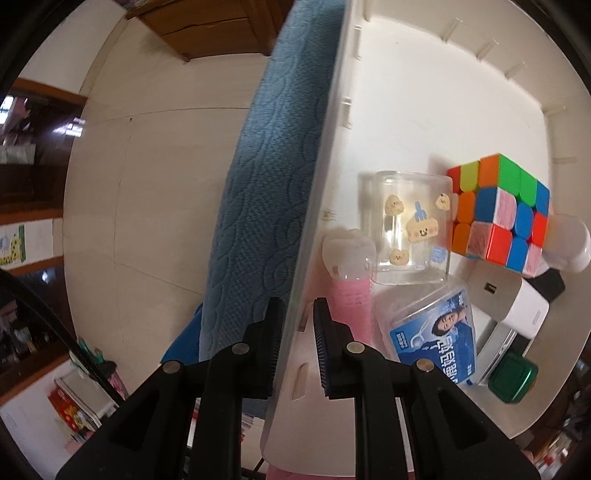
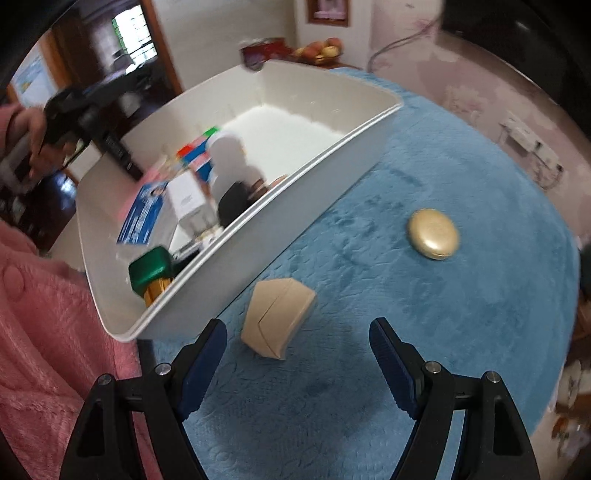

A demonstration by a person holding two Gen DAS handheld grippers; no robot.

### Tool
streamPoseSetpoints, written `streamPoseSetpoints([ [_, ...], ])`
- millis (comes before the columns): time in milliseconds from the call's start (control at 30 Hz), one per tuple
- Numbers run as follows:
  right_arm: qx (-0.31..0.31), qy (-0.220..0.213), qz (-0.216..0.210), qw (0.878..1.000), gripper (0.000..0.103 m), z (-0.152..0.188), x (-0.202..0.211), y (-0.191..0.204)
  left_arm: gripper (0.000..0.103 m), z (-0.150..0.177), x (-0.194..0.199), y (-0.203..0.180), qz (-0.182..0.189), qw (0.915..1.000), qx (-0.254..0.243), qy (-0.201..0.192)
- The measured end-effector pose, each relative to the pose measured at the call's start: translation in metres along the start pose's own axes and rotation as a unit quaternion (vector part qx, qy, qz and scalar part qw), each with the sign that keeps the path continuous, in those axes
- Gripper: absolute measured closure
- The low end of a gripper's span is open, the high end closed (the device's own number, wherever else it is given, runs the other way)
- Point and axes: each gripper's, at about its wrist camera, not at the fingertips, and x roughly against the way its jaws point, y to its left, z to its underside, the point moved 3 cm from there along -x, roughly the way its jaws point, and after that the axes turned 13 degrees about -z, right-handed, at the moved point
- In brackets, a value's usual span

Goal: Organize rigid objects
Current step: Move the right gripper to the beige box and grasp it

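Two grippers are working over a round table under a quilted blue cloth (image 2: 406, 295). Nearest the right gripper (image 2: 299, 343), whose jaws are standing wide apart with nothing pressed between them, a tan faceted box (image 2: 279, 321) is lying on the cloth just ahead of the fingertips and just beside the white plastic bin (image 2: 258, 218). Further out, well apart from the box, a gold oval compact (image 2: 434, 239) is resting on the cloth.

Over on the left, the left gripper (image 1: 297, 332) is clamping the bin's side wall (image 1: 321, 192), one pad outside and one inside. A person's pink fleece sleeve (image 2: 48, 332) is showing at the near edge.

Inside the bin, things are crowding the near end: a pink bottle with a clear cap (image 1: 351, 277) against the wall, a blue-labelled floss-pick box (image 1: 436, 328), a green-capped bottle (image 1: 511, 376), a white charger block (image 1: 517, 302), a clear cup with cartoon stickers (image 1: 410, 229) lying on its side, and a Rubik's cube (image 1: 498, 210) touching the cup. The far half of the bin floor is lying bare.

Beyond the table, pale floor tiles (image 1: 147, 166) are stretching to a wooden cabinet (image 1: 207, 26); in the right wrist view a dark wood doorway (image 2: 162, 55), a fruit bowl (image 2: 321, 50) and a pink patterned wall (image 2: 461, 81) are blurring past.
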Motion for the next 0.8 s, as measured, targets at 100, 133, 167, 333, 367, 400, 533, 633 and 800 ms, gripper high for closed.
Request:
streamPoseSetpoints([
  [100,0.043,0.015,-0.008,0.999,0.023,0.003,-0.012,0.005,0.084,0.001,0.000,0.003,-0.001,0.9999,0.015,0.005],
  [133,0.055,0.020,-0.007,0.998,0.023,0.003,-0.016,0.007,0.084,0.001,0.000,0.005,-0.001,0.9998,0.018,0.006],
  [167,0.068,0.025,-0.007,0.997,0.023,0.004,-0.021,0.008,0.084,0.002,-0.001,0.006,-0.002,0.9997,0.021,0.007],
  [333,0.113,0.042,-0.009,0.993,0.023,0.006,-0.036,0.013,0.084,0.004,-0.003,0.010,-0.005,0.9994,0.033,0.011],
  [367,0.121,0.043,-0.009,0.992,0.023,0.006,-0.039,0.014,0.084,0.005,-0.004,0.011,-0.004,0.9993,0.035,0.011],
  [400,0.126,0.044,-0.010,0.991,0.023,0.007,-0.040,0.014,0.084,0.006,-0.006,0.013,-0.004,0.9992,0.038,0.011],
  [533,0.142,0.048,-0.019,0.989,0.024,0.006,-0.045,0.015,0.084,0.006,-0.008,0.019,-0.003,0.9989,0.044,0.012],
  [633,0.148,0.048,-0.019,0.988,0.028,0.005,-0.048,0.016,0.084,0.007,-0.008,0.021,-0.003,0.9988,0.047,0.012],
  [800,0.137,0.045,-0.013,0.989,0.044,0.005,-0.049,0.015,0.084,0.011,-0.010,0.022,-0.001,0.9987,0.051,0.009],
])
